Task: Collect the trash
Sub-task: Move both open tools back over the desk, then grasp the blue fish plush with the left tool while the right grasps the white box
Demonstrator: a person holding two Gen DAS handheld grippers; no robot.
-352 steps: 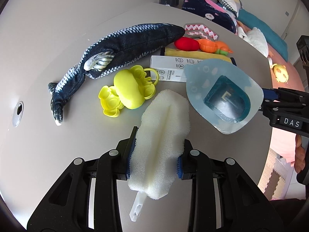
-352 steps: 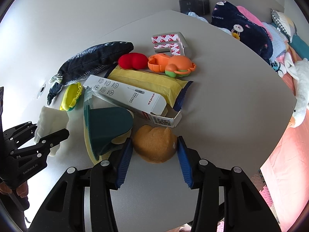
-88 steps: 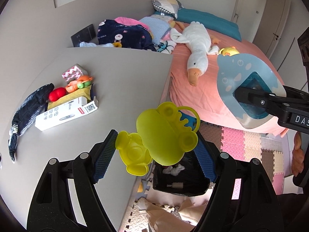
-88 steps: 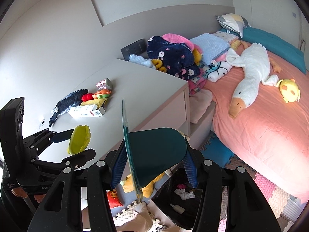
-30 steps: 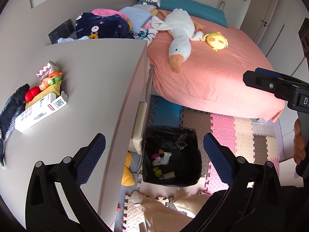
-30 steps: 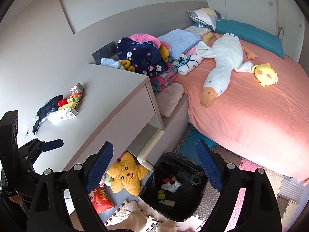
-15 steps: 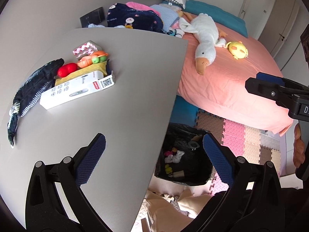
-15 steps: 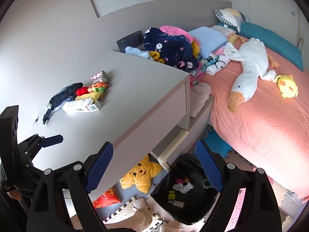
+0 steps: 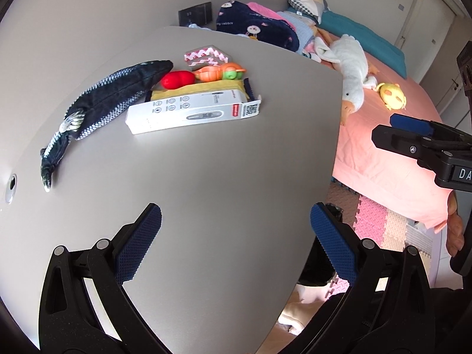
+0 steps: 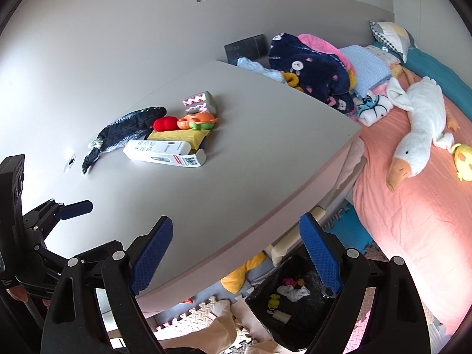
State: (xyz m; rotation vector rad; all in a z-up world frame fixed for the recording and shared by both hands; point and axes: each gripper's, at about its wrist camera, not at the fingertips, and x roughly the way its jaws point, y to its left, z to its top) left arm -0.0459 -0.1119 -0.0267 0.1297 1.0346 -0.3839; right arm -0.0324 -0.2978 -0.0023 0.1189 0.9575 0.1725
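My left gripper [image 9: 236,230] hangs open and empty over the grey table [image 9: 206,177]. My right gripper [image 10: 236,242] is open and empty too, above the table's near edge. On the table lie a white carton [image 9: 188,115], a yellow packet [image 9: 191,91], a dark fish toy [image 9: 112,94], a red toy [image 9: 177,79], an orange toy [image 9: 218,70] and a small patterned box [image 9: 205,56]. The same white carton [image 10: 165,152] shows in the right wrist view. Below the table edge stands a black trash bin [image 10: 292,298] with several scraps inside.
A bed with a pink sheet [image 10: 413,206] lies to the right, with a white goose plush [image 10: 419,124] and a yellow plush [image 10: 463,156] on it. Folded blankets [image 10: 312,67] pile at the table's far end. Foam mats [image 9: 380,224] cover the floor; a yellow star plush [image 10: 242,274] lies under the table.
Both grippers have swung left from above the bin and floor toward the table. The items on the table now appear closer and larger.
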